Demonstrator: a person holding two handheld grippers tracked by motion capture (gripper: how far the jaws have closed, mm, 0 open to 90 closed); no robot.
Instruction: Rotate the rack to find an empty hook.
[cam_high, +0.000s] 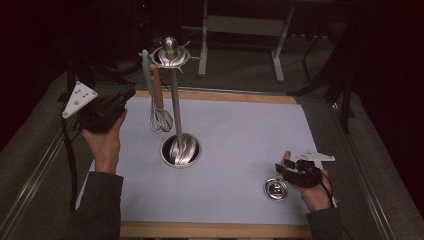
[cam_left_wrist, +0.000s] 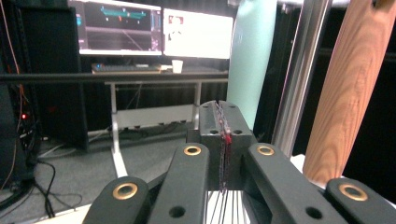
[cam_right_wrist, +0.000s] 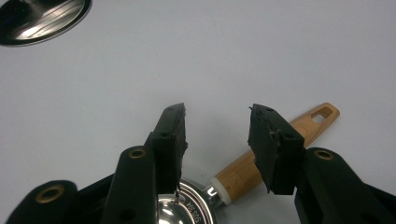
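**Item: whisk (cam_high: 160, 119), hung on the stand (cam_high: 176, 110).**

- **Handling note.** My left gripper (cam_left_wrist: 223, 140) is closed right down on a few of the whisk's thin wires (cam_left_wrist: 223, 161), and nothing else sits between the jaws. As I judge it, the step is to steady or shift the whisk on its hook. Wire this thin bends and slips, so I want a slow, straight pull along the pole with no twist. I should also mind the teal spatula (cam_high: 146, 70) hanging just beside it. A grip on the wooden handle (cam_left_wrist: 350, 93) would be surer, if I can change it.
- **Place.** The whisk hangs from the stand's top ring on the pole's left side, close to the pole. The wire head is above the round base and to its left.
- **Axis.** The long axis runs near upright, about parallel to the pole. The handle end points up to the ring and the wire balloon points down at the table.
- **Neighbour.** The teal spatula hangs from the same ring, left of the whisk (whether the two touch I cannot tell).

**Item: steel scoop (cam_high: 276, 189).** It lies on the pale mat (cam_high: 240, 130), well to the right of the stand's base and nearer to me.

- **Tool over it.** My right gripper (cam_right_wrist: 217, 116) stands open and holds nothing. Its jaws are apart over the scoop's wooden handle (cam_right_wrist: 313, 119), which points away past them.
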